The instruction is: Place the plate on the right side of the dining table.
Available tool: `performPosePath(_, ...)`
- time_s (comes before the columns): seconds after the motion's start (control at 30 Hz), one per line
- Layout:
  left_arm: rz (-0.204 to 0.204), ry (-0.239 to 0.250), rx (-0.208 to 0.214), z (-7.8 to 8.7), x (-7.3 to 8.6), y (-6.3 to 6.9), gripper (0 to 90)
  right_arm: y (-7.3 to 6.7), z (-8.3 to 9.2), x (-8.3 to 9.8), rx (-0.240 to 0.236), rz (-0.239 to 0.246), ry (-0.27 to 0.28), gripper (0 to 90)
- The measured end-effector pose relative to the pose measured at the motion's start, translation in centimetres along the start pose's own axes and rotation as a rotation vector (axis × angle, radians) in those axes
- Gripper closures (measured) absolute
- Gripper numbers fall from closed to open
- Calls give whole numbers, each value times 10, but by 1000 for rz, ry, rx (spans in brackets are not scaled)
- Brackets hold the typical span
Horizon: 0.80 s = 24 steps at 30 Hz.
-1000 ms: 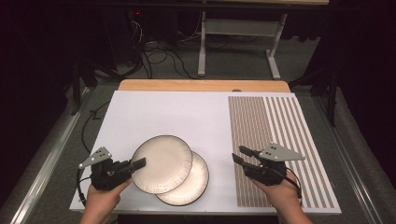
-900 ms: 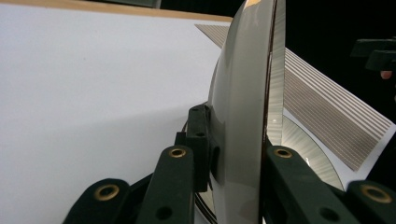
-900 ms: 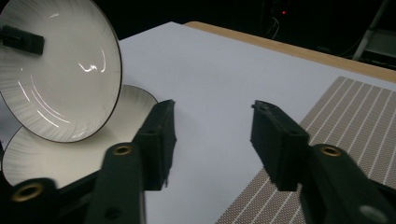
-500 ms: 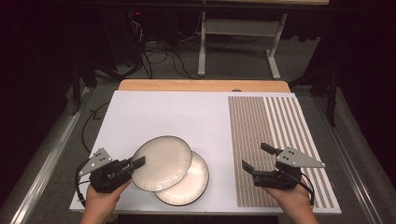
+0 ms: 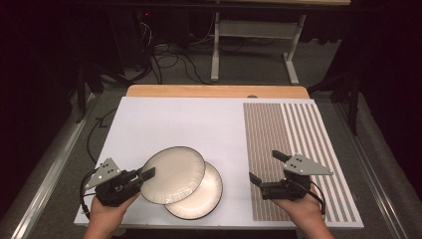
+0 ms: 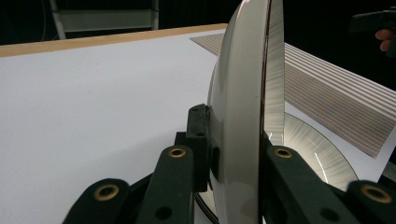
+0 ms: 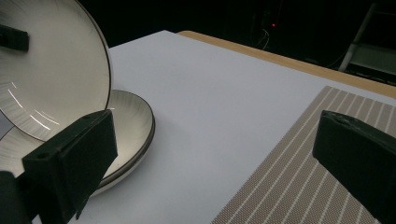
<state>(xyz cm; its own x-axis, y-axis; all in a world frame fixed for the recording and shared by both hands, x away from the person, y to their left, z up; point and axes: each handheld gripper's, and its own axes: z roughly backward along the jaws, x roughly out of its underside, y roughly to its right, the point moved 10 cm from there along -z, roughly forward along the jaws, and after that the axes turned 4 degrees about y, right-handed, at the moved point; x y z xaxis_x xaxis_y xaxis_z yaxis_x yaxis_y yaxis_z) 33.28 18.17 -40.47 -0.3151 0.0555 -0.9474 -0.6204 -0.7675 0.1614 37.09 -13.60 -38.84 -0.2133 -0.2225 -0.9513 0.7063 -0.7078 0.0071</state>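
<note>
Two cream plates with dark rims overlap at the front of the white board (image 5: 189,124). My left gripper (image 5: 147,174) is shut on the left rim of the upper plate (image 5: 174,174), which tilts up off the lower plate (image 5: 206,199). In the left gripper view, the jaws of the left gripper (image 6: 233,154) pinch the upper plate (image 6: 243,93) edge-on, above the lower plate (image 6: 313,149). My right gripper (image 5: 265,167) is over the striped placemat (image 5: 298,139), to the right of the plates. Its jaws have just been opening and hold nothing. The right gripper (image 7: 215,154) faces both plates (image 7: 51,70).
The striped placemat (image 7: 303,186) covers the right part of the board. A wooden table edge (image 5: 214,91) runs along the far side. Beyond it are cables and a metal stand (image 5: 254,35) on a dark floor.
The right gripper's jaws have spread wide and that hand has shifted slightly right. The left gripper and its plate have stayed put.
</note>
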Motion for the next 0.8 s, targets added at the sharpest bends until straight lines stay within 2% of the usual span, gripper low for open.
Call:
performPosePath(0.07,1,2,2,0,0,0,789,-6,-6,-2,-16,-7,-2,9)
performPosePath(0.27,0,3,2,0,0,0,789,-20,-24,-6,-46,12,-12,19)
performPosePath(0.43,0,3,3,0,0,0,789,-30,-38,-5,-74,9,-34,36)
performPosePath(0.53,1,1,3,0,0,-1,789,-43,-52,-4,-100,22,-52,45)
performPosePath(0.8,-8,3,-4,0,0,-1,792,-62,-71,-1,-138,41,-71,71)
